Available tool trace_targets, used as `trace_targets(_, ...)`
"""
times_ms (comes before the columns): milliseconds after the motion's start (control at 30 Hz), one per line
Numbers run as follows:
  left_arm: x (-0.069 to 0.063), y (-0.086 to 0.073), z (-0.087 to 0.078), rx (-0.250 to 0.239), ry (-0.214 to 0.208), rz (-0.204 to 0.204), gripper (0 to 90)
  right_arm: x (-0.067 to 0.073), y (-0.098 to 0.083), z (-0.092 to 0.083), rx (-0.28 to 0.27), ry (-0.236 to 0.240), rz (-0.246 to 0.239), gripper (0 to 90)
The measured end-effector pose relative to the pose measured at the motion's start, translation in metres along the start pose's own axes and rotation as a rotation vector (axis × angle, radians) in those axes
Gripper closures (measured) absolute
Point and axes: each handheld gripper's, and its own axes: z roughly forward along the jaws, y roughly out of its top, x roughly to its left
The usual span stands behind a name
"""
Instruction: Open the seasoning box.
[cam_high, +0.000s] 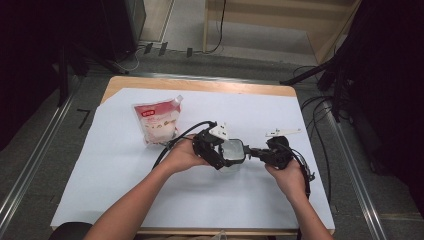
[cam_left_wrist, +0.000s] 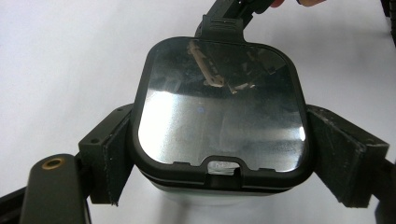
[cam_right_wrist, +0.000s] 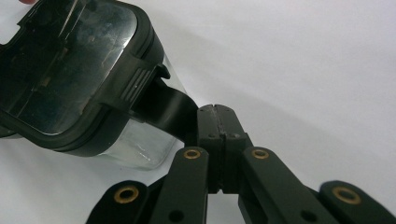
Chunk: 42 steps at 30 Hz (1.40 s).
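Note:
A clear container (cam_high: 234, 151) with a black-framed see-through lid (cam_left_wrist: 219, 112) sits near the middle of the white-covered table. My left gripper (cam_left_wrist: 219, 140) is shut on it, with its pads (cam_left_wrist: 112, 149) pressed against two opposite side walls just under the lid. In the high view the left gripper (cam_high: 216, 147) is at the container's left. My right gripper (cam_right_wrist: 215, 112) comes in from the right, its jaws shut on the black latch flap (cam_right_wrist: 163, 105) that hangs from the lid's edge. The right gripper (cam_high: 256, 152) also appears at the container's far side (cam_left_wrist: 229, 21).
A red-and-white pouch (cam_high: 159, 122) lies left of and behind the hands. A small white plastic piece (cam_high: 282, 132) rests behind the right hand. White paper (cam_high: 125, 190) covers the table. Cables (cam_high: 315, 120) run past the right edge.

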Motion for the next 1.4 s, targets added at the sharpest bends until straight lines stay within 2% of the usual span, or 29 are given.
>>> trace_targets(333, 0.000, 0.003, -0.001, 0.027, 0.001, -0.003, 17.5, 0.000, 0.000, 0.000, 0.000, 0.002, -0.003, 90.0)
trace_targets(867, -0.002, 0.009, -0.005, 0.001, 0.005, 0.009, 17.6, 0.000, 0.000, -0.001, -0.001, 0.009, -0.003, 90.0)
trace_targets(1133, -0.003, 0.023, -0.011, -0.012, 0.002, 0.018, 18.2, 0.000, 0.000, -0.001, -0.001, 0.018, 0.003, 90.0)
trace_targets(1333, -0.005, 0.033, -0.012, -0.030, 0.004, 0.009, 18.1, 0.000, -0.001, -0.001, -0.002, 0.021, -0.003, 90.0)
trace_targets(1400, -0.006, 0.037, -0.011, -0.035, 0.007, -0.005, 18.1, 0.000, -0.001, -0.001, -0.002, 0.021, -0.003, 90.0)
